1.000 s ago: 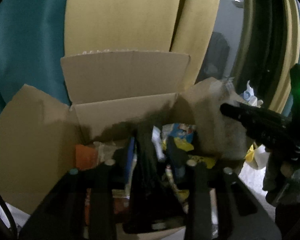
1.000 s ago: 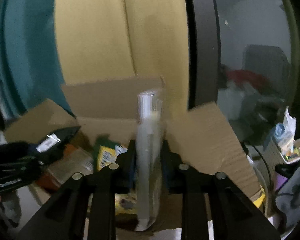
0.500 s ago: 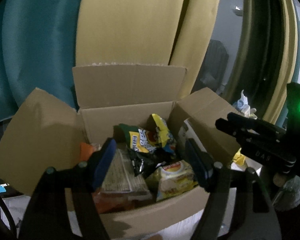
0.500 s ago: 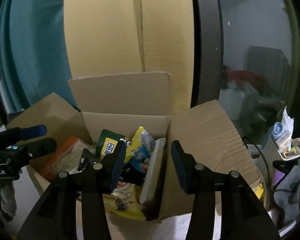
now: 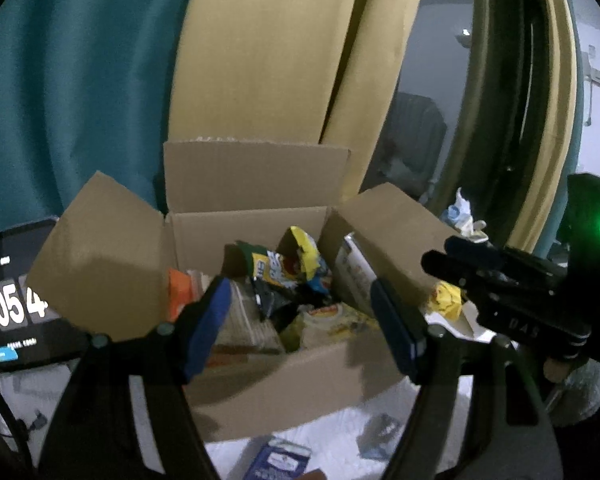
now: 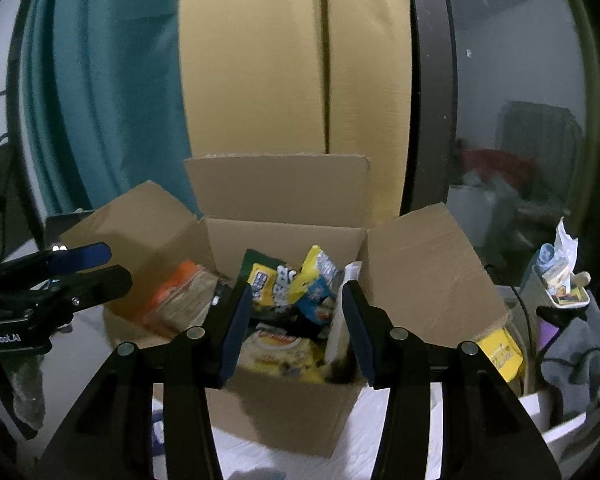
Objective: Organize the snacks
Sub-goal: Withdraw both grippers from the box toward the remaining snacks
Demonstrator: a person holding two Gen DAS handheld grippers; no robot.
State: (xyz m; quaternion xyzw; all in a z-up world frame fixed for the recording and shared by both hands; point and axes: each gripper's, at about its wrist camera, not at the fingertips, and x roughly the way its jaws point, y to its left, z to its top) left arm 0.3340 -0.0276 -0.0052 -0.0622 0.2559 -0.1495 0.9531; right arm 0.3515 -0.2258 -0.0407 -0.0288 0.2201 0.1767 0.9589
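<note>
Both grippers have drawn back from the cardboard box (image 6: pixel 284 408) since a second ago, and the packets they carried now lie inside it. The left gripper (image 5: pixel 300 320) and the right gripper (image 6: pixel 296 328) each hold nothing, jaws partly apart. The snack packets (image 6: pixel 296 280) sit jumbled in the box. They look light, crinkly and slippery, likely crushable; pinching a sealed top edge seems safest.

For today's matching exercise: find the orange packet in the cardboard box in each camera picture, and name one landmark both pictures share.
Left wrist view: the orange packet lies at the box's left side, just left of the near tool's left finger.
Right wrist view: the orange packet lies against the box's left wall, left of centre.
Shared landmark: the box's upright back flap.
</note>
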